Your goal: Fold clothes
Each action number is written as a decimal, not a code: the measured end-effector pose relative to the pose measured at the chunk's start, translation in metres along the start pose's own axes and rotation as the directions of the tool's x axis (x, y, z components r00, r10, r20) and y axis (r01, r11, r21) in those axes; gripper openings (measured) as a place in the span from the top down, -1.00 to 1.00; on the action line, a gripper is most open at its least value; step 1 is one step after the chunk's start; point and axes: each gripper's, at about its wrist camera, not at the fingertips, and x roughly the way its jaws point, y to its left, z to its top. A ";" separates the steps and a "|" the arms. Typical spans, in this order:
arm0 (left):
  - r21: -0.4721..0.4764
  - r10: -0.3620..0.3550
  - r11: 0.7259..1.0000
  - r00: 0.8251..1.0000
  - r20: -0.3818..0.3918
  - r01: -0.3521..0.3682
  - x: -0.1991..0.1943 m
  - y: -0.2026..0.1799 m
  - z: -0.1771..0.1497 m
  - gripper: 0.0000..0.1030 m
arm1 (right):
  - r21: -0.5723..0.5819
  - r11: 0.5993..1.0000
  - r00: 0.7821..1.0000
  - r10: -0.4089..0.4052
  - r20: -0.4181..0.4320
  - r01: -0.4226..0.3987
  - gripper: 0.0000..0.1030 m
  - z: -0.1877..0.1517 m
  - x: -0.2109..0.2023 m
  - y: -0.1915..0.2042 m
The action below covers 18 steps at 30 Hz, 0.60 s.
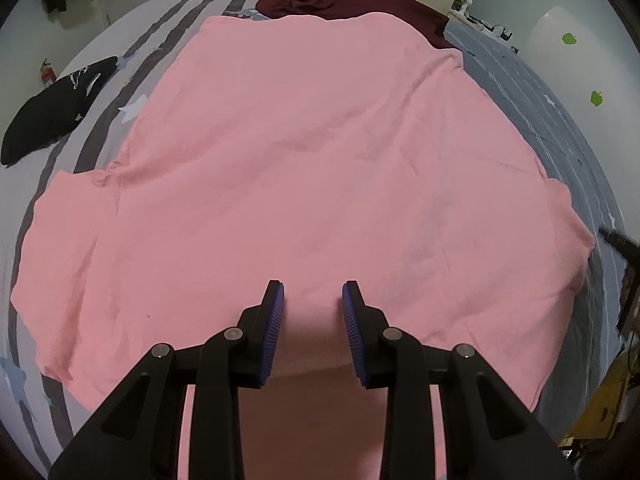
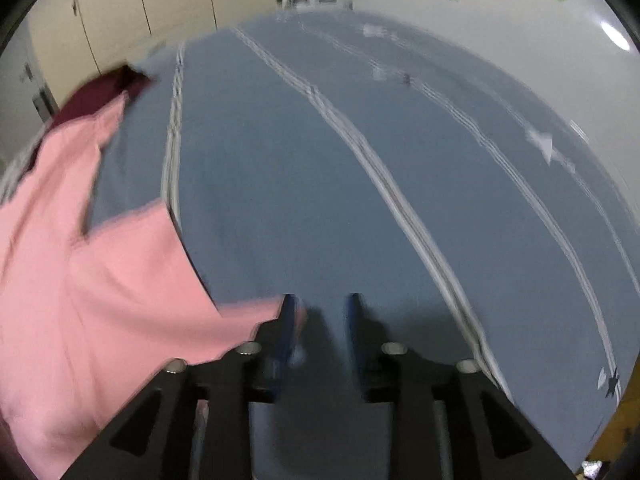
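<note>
The left gripper [image 1: 313,292] has its blue-padded fingers [image 1: 275,320] spread apart over the near part of a pink garment [image 1: 300,152], gripping nothing. The right gripper [image 2: 321,312] also has its fingers [image 2: 356,332] parted; its view is blurred, and the pink garment's corner lies against the left finger, though whether it touches the pad is unclear. Under both pairs of fingers stretches the bed [image 2: 320,184], blue-grey with pale stripes. The pink garment lies spread flat ahead of the left fingers, and left of the right fingers. Beyond its far edge lies a maroon garment [image 1: 360,6]. Far left of the left fingers rests a black garment [image 1: 52,112].
</note>
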 end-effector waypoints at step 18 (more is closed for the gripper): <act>-0.046 0.015 0.999 1.000 0.008 -0.014 -0.002 0.011 0.000 0.47 | -0.092 0.971 0.971 0.213 -0.105 -0.223 0.87 0.054 0.075 0.066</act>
